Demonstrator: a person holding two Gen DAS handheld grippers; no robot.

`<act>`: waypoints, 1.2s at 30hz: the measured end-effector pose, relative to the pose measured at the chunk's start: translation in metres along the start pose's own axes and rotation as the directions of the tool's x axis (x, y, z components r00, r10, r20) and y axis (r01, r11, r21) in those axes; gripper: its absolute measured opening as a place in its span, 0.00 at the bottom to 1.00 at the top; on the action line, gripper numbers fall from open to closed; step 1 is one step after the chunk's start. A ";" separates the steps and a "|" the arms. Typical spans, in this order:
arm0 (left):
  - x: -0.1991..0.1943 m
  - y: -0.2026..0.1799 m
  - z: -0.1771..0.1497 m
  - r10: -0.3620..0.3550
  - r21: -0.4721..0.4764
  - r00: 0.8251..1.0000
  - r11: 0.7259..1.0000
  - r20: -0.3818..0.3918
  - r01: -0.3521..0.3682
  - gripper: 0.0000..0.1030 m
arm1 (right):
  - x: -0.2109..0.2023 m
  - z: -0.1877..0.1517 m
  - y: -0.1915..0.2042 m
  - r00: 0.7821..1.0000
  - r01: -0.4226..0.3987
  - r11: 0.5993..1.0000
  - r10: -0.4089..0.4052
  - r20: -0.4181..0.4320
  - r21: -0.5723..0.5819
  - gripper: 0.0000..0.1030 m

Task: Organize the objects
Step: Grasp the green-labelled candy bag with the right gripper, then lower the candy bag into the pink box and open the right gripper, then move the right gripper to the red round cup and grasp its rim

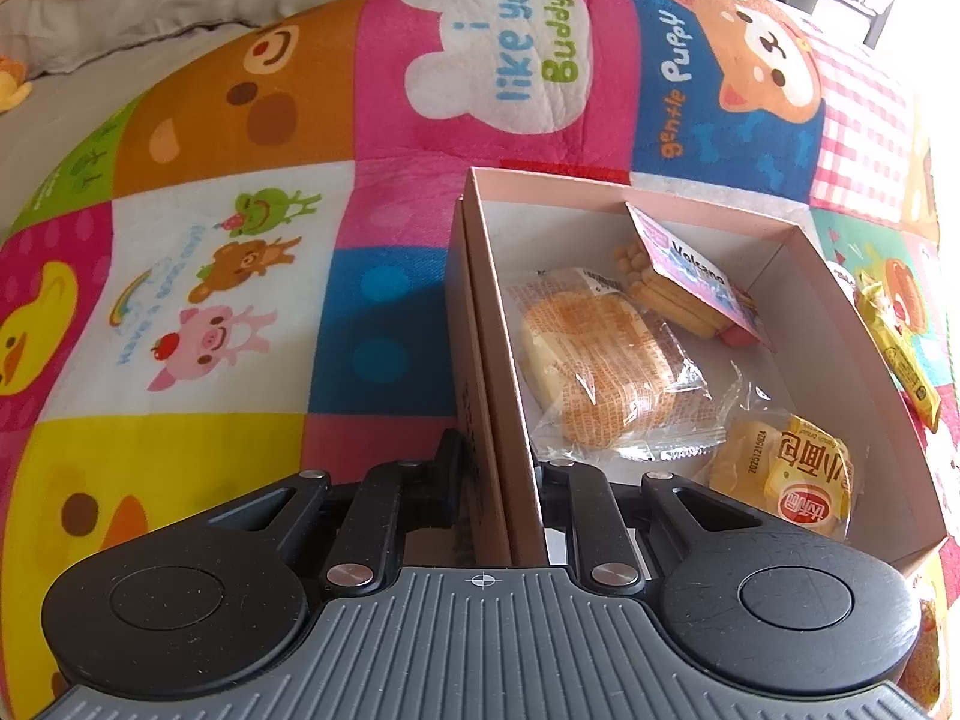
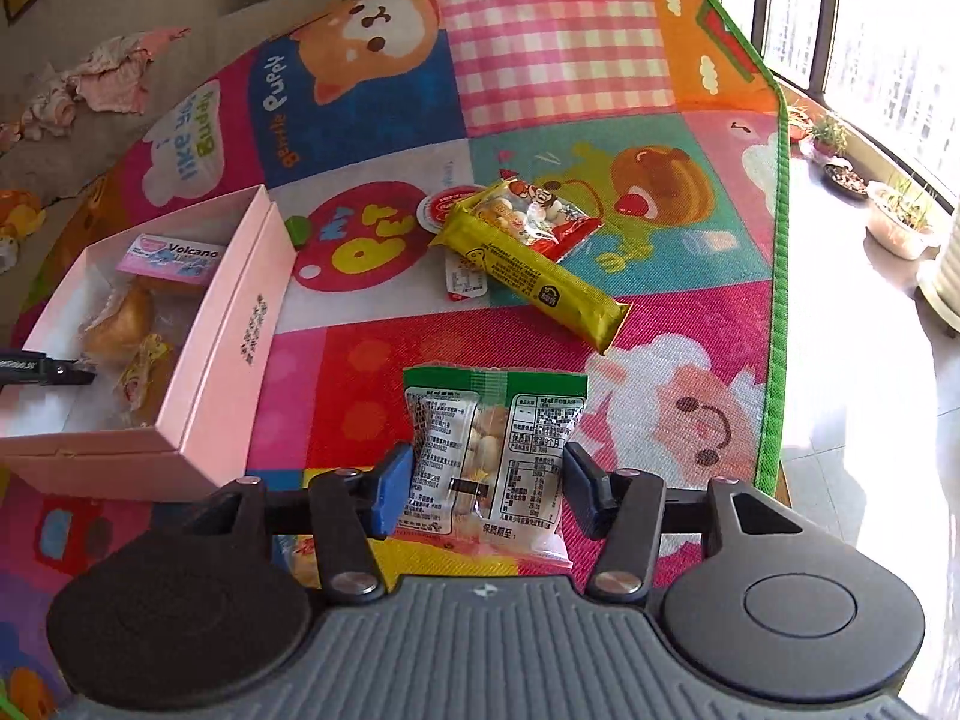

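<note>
Left jaws (image 1: 498, 468) narrow, clamped on the near left wall of the pink box (image 1: 486, 276), one pad outside, one inside. Wrapped buns (image 1: 600, 372) just inside that wall.

Right jaws (image 2: 480, 480) partly open, straddling a green packet (image 2: 492, 420) on the mat (image 2: 558, 60). Pads right at the packet's two side edges; cannot tell whether pressing. Box corner near on the left, apart from the packet. Yellow bar (image 2: 534, 270) and small sachets beyond, not touching it. Bare mat between packet and box; mat's green edge close on the right.
</note>
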State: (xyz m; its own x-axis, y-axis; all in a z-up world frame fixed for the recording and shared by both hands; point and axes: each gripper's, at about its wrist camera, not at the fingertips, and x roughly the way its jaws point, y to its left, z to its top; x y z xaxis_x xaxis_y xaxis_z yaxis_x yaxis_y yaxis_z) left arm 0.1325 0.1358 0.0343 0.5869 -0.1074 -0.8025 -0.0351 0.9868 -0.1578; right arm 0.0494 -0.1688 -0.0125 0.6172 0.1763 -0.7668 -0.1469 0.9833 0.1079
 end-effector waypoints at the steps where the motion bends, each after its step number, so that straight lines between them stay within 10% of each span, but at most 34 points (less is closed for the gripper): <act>1: 0.000 0.000 0.000 0.002 0.002 1.000 1.000 0.001 -0.002 0.18 | -0.012 -0.005 0.005 1.000 -0.027 0.999 0.027 -0.007 -0.017 0.51; 10: 0.000 0.001 -0.001 -0.010 -0.003 1.000 1.000 0.005 0.010 0.18 | -0.090 -0.029 0.087 0.944 -0.329 0.920 0.312 -0.111 -0.212 0.51; 21: 0.001 0.005 -0.001 -0.026 -0.003 1.000 1.000 0.003 0.026 0.19 | -0.091 0.063 0.148 0.869 -0.435 0.873 0.471 0.153 -0.221 0.66; 26: 0.001 0.004 -0.001 -0.020 0.001 1.000 1.000 0.004 0.020 0.19 | -0.067 0.059 0.133 0.889 -0.421 0.894 0.440 0.126 -0.155 0.66; 36: 0.000 0.003 -0.002 -0.018 0.012 1.000 1.000 0.006 0.017 0.19 | -0.037 -0.008 0.044 0.989 -0.106 0.989 0.116 0.091 -0.101 0.68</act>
State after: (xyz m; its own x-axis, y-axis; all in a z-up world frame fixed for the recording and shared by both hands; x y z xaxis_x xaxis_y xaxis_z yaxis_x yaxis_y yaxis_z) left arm 0.1311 0.1385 0.0327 0.5926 -0.1240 -0.7959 -0.0152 0.9862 -0.1649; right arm 0.0136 -0.1322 0.0159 0.6639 0.2922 -0.6883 -0.2892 0.9492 0.1240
